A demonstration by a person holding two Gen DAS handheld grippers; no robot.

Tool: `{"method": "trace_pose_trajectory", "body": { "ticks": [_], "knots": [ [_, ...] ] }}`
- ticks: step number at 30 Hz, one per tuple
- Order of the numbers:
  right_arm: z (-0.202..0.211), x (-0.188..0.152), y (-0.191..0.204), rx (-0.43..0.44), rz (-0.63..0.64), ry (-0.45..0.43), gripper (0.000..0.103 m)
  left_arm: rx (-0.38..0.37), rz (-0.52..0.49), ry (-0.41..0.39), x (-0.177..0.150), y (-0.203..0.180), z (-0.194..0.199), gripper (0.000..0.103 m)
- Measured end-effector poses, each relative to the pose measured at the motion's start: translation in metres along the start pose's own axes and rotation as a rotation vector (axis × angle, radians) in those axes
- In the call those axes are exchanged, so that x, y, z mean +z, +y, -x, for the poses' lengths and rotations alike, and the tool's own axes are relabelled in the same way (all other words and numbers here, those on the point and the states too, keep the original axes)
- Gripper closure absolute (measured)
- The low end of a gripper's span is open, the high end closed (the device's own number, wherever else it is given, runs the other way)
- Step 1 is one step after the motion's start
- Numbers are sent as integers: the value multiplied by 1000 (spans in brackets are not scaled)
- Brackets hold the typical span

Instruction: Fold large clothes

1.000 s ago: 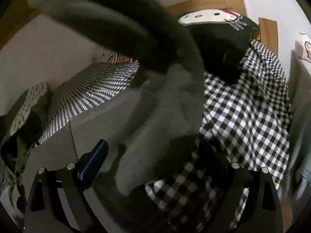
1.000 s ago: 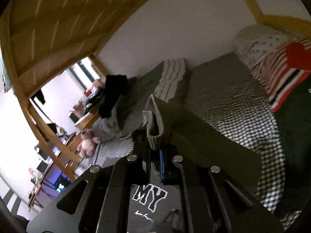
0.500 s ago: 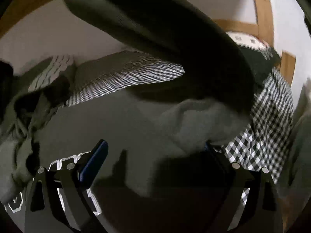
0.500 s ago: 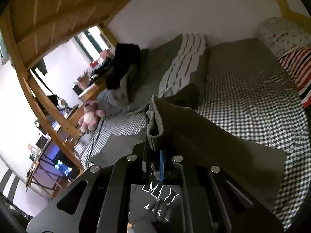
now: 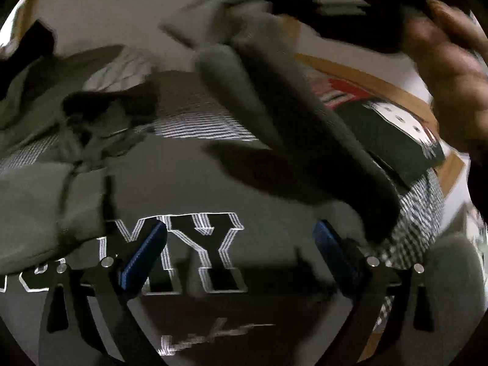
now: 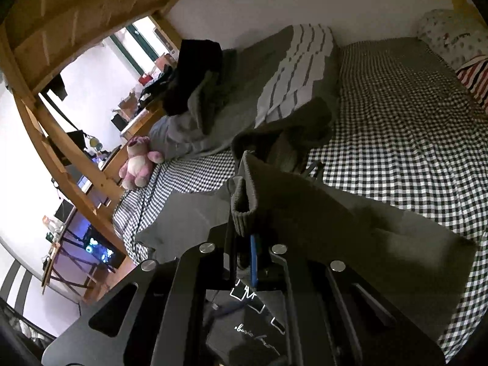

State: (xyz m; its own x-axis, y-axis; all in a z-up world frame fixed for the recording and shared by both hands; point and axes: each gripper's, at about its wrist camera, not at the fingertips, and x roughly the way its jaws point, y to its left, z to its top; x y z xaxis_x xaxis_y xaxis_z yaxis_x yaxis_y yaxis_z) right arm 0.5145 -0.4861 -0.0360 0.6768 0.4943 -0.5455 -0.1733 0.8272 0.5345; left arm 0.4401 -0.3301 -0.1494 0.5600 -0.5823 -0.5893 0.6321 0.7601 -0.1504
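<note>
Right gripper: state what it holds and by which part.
The right gripper is shut on the ribbed cuff of the grey-green sweatshirt's sleeve, lifted above the checked bedsheet. The left gripper is open, holding nothing.

L claw wide open, R claw clamped shut.

L claw (image 5: pixel 241 253) is hanging w/ both blue pads (image 5: pixel 143 257) spread far apart, nothing sitting btwn them, pointing down at a slant. R claw (image 6: pixel 248 256) is pinching tight on the ribbed cuff of a grey sleeve (image 6: pixel 244 210), fingers nearly meeting, also angling downward. In the left wrist view a bare hand (image 5: pixel 451 70) is showing top right, blurred, gripping the R claw's dark body.
</note>
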Motion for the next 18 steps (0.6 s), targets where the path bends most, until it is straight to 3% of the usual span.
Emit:
{"method": "trace_pose_trajectory", "body": {
  "ticks": [11,18],
  "knots": [
    [-63,-23,15,-28,9,62,96,329,152,-30,26,132,13,8],
    [-110,-38,28,-22,3,90,96,426,176,14,28,197,14,8]
  ]
}}
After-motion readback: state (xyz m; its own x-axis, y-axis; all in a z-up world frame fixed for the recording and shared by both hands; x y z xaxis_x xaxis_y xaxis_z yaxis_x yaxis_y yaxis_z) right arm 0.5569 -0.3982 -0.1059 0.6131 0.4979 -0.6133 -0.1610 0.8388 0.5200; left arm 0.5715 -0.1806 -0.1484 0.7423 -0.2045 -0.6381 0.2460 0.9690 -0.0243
